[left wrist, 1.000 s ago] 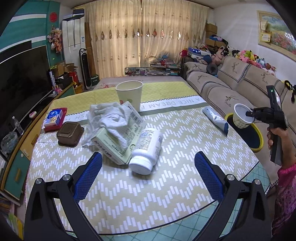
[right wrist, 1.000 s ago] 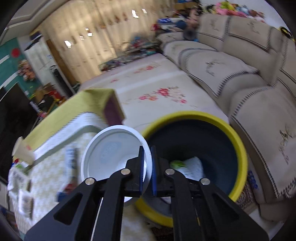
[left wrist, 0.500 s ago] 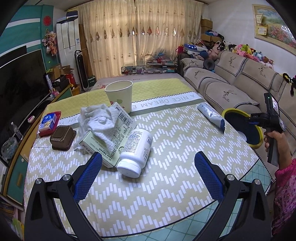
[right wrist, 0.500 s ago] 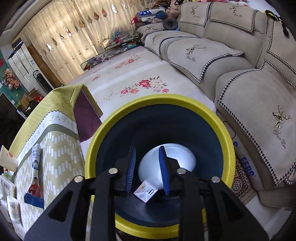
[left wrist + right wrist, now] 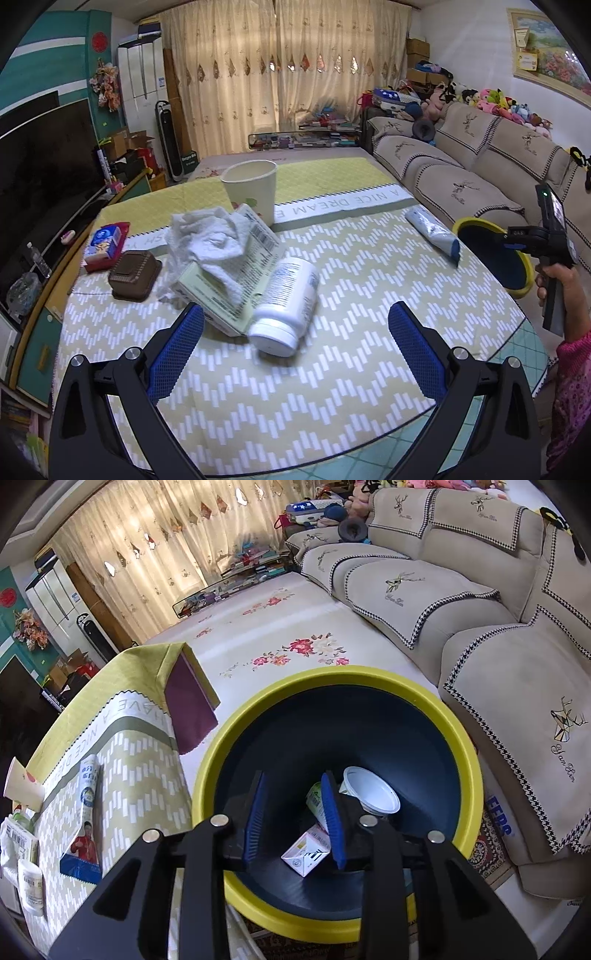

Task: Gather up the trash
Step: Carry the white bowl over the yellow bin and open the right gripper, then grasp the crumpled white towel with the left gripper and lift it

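Black angular left gripper [image 5: 295,343] with blue textured pads [image 5: 176,350], silver screws [image 5: 130,353]; pink patterned sleeve [image 5: 570,387].

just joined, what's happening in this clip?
A person is clearing trash off a table with a two-finger tool in each hand. The right tool hangs over the yellow-rimmed dark bin, its jaws just opened and empty; a white plastic cup lies inside. The left tool is open above the table, facing a white pill bottle lying on its side.
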Available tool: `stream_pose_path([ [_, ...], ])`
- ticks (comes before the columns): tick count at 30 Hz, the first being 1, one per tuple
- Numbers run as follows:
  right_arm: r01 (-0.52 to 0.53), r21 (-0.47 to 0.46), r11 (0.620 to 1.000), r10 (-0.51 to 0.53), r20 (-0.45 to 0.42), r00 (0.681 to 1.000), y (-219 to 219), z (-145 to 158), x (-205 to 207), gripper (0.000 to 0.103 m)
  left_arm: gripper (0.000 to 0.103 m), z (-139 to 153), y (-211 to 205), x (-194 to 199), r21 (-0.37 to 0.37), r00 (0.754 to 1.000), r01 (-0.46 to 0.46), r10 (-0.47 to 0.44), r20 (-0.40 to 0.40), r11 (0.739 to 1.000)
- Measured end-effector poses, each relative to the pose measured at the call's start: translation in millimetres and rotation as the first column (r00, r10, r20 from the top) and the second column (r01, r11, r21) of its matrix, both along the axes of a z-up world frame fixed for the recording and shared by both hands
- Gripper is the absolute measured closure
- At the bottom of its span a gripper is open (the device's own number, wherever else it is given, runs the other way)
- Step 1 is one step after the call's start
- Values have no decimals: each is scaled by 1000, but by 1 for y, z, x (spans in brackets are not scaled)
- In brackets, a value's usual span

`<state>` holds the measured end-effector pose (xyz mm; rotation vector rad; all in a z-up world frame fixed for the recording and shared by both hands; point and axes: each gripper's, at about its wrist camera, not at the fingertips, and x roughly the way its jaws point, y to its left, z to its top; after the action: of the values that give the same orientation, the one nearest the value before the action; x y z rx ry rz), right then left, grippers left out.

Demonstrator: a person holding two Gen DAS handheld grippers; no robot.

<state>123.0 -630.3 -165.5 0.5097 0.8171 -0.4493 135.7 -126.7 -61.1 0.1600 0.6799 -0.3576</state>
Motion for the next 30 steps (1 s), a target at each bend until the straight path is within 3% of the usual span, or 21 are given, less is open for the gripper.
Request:
stream_pose_path([
  [10, -40, -7, 999, 40, 0, 999, 17, -1, 6, 66, 5, 15, 26, 36, 32, 995, -67, 64, 70, 997],
  [17, -46, 0, 999, 46, -14, 999, 18, -7, 8, 66, 5, 9, 20, 77, 71, 997, -38, 34, 64, 997],
  [21, -45, 1, 999, 45, -14, 999, 18, -8, 9, 65, 5, -3, 18, 100, 80, 999, -34, 32, 20, 996],
  [23, -43, 3, 999, 43, -13, 999, 17, -9, 8, 64, 11, -11, 19, 111, 75, 999, -32, 33, -17, 997],
  [25, -42, 2, 999, 42, -16, 999, 16, -10, 8, 63, 24, -17, 21, 118, 57, 998, -26, 29, -49, 998],
  [30, -41, 8, 999, 41, -22, 999, 13, -14, 8, 62, 44, -26, 31, 129, -7, 994, -24, 23, -107, 1000],
])
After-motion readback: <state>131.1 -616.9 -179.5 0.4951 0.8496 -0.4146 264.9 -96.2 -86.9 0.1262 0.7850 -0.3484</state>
